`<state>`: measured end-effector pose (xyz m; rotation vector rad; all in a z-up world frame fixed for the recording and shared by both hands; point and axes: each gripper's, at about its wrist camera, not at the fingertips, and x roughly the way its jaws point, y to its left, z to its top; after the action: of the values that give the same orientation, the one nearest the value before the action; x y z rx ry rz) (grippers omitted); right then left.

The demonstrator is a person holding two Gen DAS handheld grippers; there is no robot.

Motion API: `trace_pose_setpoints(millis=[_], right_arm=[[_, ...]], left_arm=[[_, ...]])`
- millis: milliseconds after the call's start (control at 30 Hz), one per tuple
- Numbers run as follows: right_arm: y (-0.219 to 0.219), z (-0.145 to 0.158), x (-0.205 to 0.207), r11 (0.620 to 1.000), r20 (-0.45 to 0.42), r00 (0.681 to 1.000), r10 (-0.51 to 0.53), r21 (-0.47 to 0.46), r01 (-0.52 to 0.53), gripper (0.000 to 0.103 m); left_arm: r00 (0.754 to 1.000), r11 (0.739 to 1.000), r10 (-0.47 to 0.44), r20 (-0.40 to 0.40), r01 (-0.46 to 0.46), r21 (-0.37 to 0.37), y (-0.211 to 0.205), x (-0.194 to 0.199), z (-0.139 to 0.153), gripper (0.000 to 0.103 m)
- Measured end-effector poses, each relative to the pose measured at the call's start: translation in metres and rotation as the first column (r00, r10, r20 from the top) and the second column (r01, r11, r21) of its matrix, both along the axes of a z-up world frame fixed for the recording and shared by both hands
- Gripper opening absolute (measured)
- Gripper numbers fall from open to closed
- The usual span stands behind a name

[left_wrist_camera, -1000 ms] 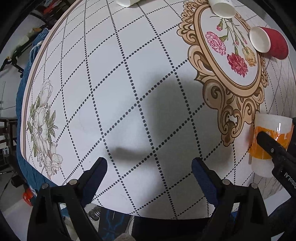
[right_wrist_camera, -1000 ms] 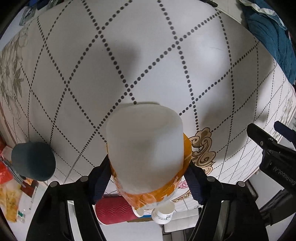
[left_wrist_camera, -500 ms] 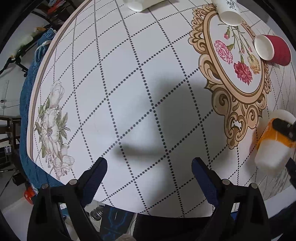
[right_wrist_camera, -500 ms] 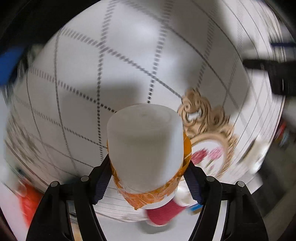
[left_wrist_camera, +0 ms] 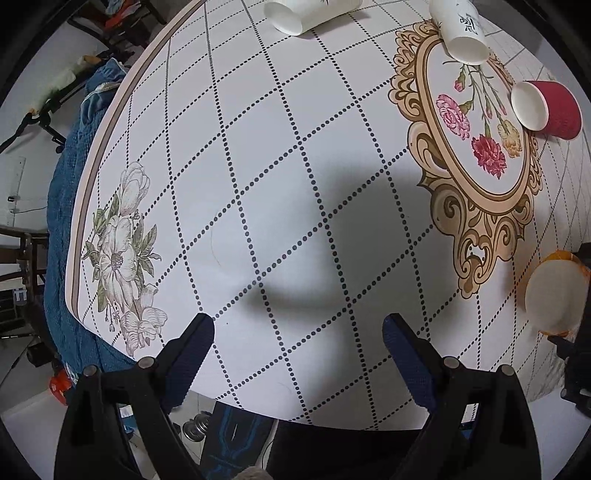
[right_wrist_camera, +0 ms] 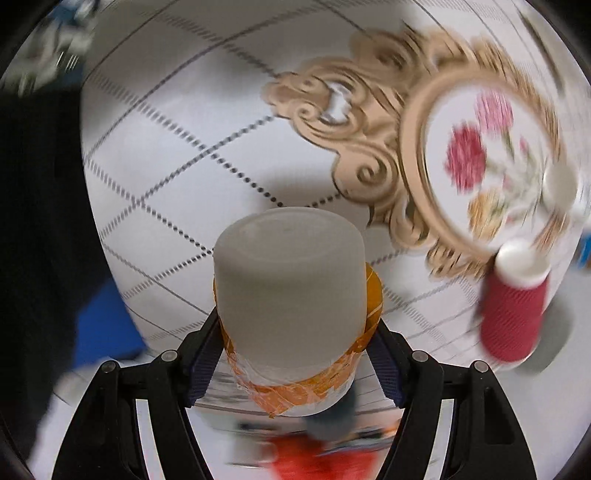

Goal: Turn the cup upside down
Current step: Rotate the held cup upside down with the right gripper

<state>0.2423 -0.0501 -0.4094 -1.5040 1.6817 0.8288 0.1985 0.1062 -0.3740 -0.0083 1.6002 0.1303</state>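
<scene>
My right gripper point(right_wrist_camera: 291, 354) is shut on a frosted white cup with an orange band point(right_wrist_camera: 291, 291). Its closed base points away from the camera, above the table. The view is motion-blurred. In the left wrist view the same cup point(left_wrist_camera: 554, 291) shows at the right edge, tilted, base toward the camera, held above the table's front right. My left gripper point(left_wrist_camera: 299, 354) is open and empty, hovering over the table's near edge.
A round white table point(left_wrist_camera: 258, 166) has a dotted diamond pattern and an ornate floral frame. A red cup point(left_wrist_camera: 546, 109) lies on its side; it also shows in the right wrist view point(right_wrist_camera: 513, 306). Two white paper cups point(left_wrist_camera: 310, 13) point(left_wrist_camera: 461, 33) lie at the far side.
My right gripper has rotated with the cup, which has turned from upright to tilted with its base showing. The left gripper has risen slightly and stays open.
</scene>
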Motion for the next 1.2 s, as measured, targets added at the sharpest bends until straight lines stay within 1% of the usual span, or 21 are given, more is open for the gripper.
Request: trace_pose_setpoints(millis=[67,100,133,200,233,267,367,467,567,633,733,767,800,900,967,1100,1200], right_arm=[[-0.003,-0.003,0.016,0.990,-0.013,0.990,-0.143,-0.024,0.143,0.075],[-0.006,-0.005,0.024,0.975,-0.021,0.975,-0.222,-0.033,0.222,0.075],[-0.007,-0.006,0.029,0.963,-0.026,0.963,-0.267,-0.038,0.266,0.075],[-0.013,-0.008,0.038,0.922,-0.045,0.921,-0.386,-0.054,0.384,0.075],[-0.017,-0.010,0.045,0.892,-0.054,0.891,-0.451,-0.061,0.448,0.075],[-0.019,-0.010,0.048,0.875,-0.058,0.873,-0.484,-0.063,0.481,0.075],[-0.029,-0.015,0.069,0.790,-0.070,0.787,-0.613,-0.070,0.609,0.075],[-0.039,-0.018,0.083,0.713,-0.077,0.709,-0.701,-0.064,0.698,0.075],[-0.046,-0.021,0.094,0.652,-0.080,0.648,-0.758,-0.053,0.756,0.075],[-0.049,-0.023,0.099,0.621,-0.084,0.616,-0.783,-0.047,0.783,0.075],[-0.052,-0.024,0.103,0.607,-0.076,0.603,-0.794,-0.042,0.794,0.076],[-0.058,-0.021,0.100,0.602,-0.077,0.598,-0.798,-0.041,0.798,0.076],[-0.056,-0.018,0.100,0.597,-0.078,0.593,-0.801,-0.043,0.801,0.076],[-0.064,-0.016,0.105,0.592,-0.076,0.588,-0.806,-0.049,0.805,0.081],[-0.061,-0.013,0.107,0.597,-0.065,0.595,-0.801,-0.032,0.801,0.082],[-0.054,-0.009,0.109,0.595,-0.047,0.595,-0.803,-0.004,0.803,0.083],[-0.053,-0.005,0.114,0.614,-0.014,0.614,-0.789,0.020,0.789,0.083]], left_arm=[[1.000,1.000,-0.004,0.003,0.004,0.003,-0.001,-0.001,0.003,0.093],[1.000,1.000,-0.005,0.006,0.005,0.004,-0.001,-0.002,0.004,0.093],[1.000,1.000,-0.006,0.008,0.006,0.005,-0.003,-0.003,0.005,0.093],[1.000,1.000,-0.012,0.010,0.012,0.007,-0.006,-0.004,0.007,0.093],[1.000,1.000,-0.015,0.012,0.015,0.010,-0.008,-0.005,0.008,0.093],[1.000,1.000,-0.017,0.014,0.017,0.012,-0.009,-0.006,0.009,0.093],[1.000,1.000,-0.020,0.016,0.020,0.014,-0.021,-0.005,0.013,0.093],[1.000,1.000,-0.026,0.017,0.026,0.017,-0.032,-0.006,0.016,0.093],[0.999,0.999,-0.035,0.016,0.035,0.023,-0.044,-0.007,0.019,0.093],[0.999,0.999,-0.039,0.014,0.039,0.023,-0.049,-0.007,0.019,0.093],[0.999,0.999,-0.044,0.012,0.044,0.025,-0.051,-0.010,0.016,0.093],[0.999,0.999,-0.045,0.011,0.045,0.024,-0.052,-0.010,0.016,0.093],[0.999,0.999,-0.047,0.009,0.046,0.023,-0.054,-0.011,0.015,0.093],[0.999,0.998,-0.053,0.010,0.052,0.024,-0.059,-0.013,0.014,0.093],[0.998,0.998,-0.056,0.012,0.055,0.025,-0.063,-0.015,0.015,0.093],[0.998,0.998,-0.061,0.013,0.061,0.026,-0.063,-0.018,0.015,0.093],[0.998,0.997,-0.067,0.013,0.067,0.030,-0.066,-0.021,0.016,0.093]])
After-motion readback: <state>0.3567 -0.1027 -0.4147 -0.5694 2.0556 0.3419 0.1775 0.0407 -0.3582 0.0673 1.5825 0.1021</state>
